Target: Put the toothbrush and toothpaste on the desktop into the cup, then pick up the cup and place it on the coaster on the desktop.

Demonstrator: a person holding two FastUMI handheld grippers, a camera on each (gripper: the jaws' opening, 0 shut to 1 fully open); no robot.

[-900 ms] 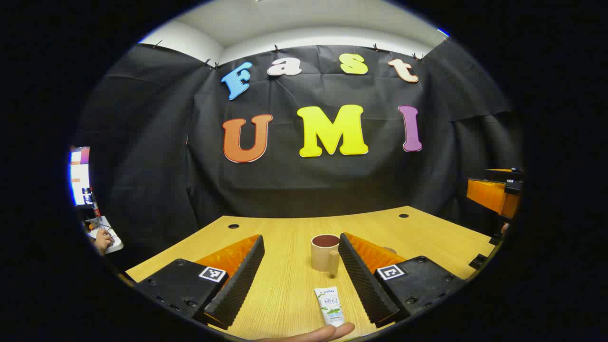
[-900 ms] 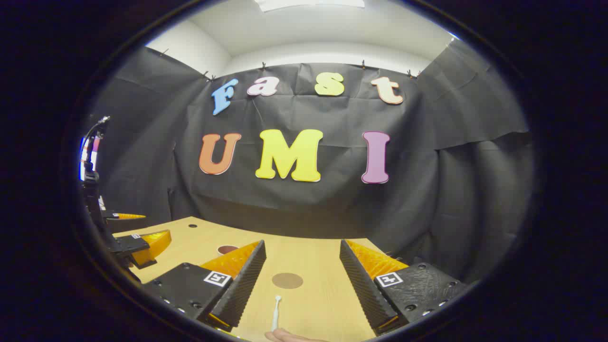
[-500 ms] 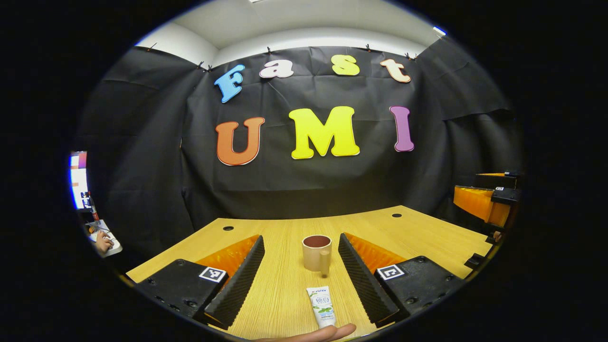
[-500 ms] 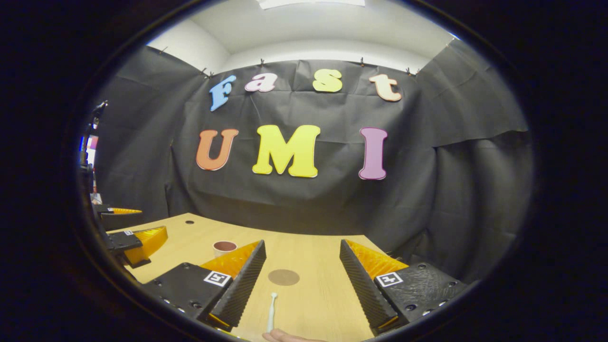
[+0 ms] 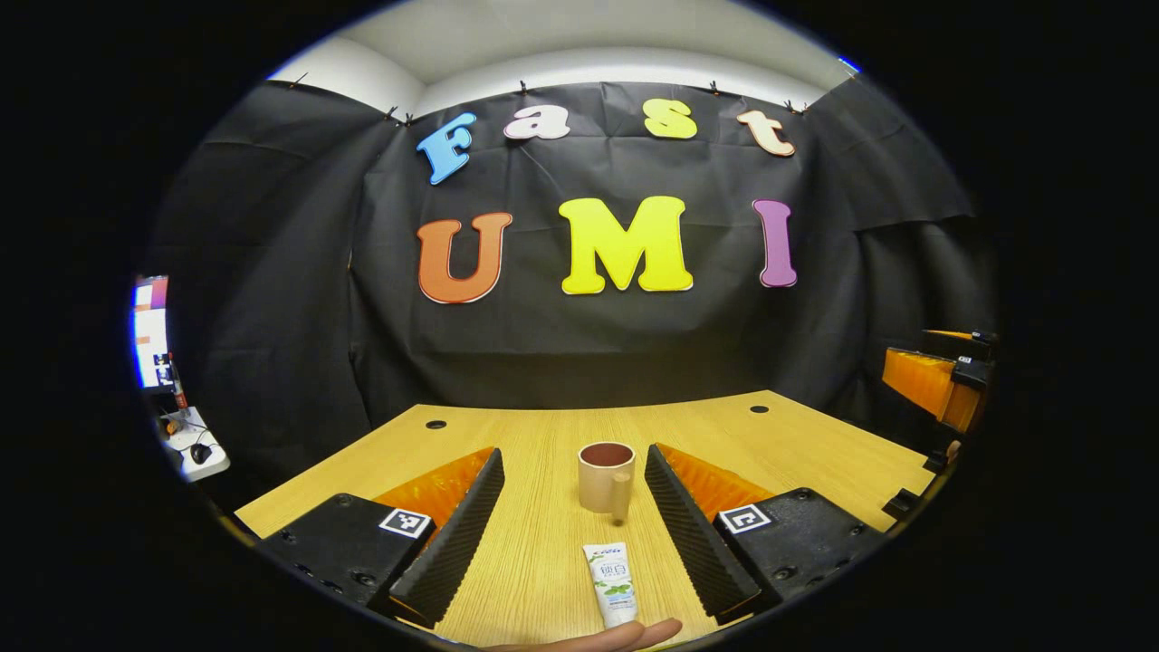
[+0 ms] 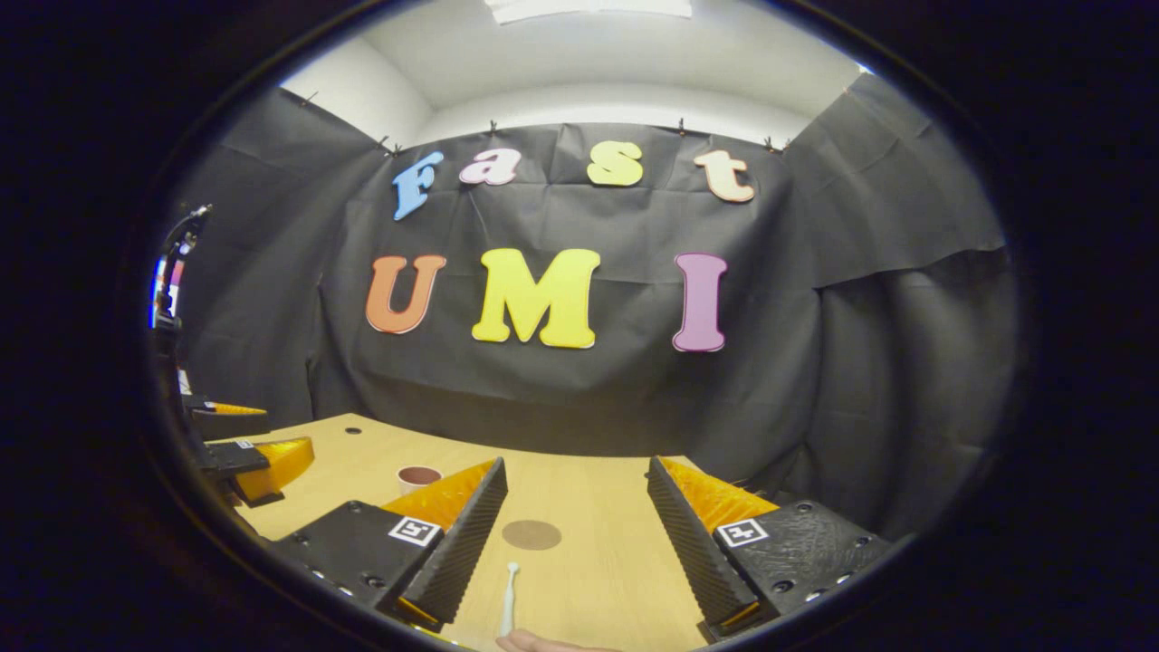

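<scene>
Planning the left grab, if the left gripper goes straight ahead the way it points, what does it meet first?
Probably the toothpaste, lying on the desktop between the open left gripper fingers; the cup stands beyond it. Height above the desk is unclear.

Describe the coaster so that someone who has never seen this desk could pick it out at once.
Start at the wooden desk in front of the black cloth wall. In the right gripper view, the coaster lies flat on it between the right claw's open fingers, just beyond the white toothbrush. It is the only flat, dark brown round disc; the cup stands upright farther left.
</scene>
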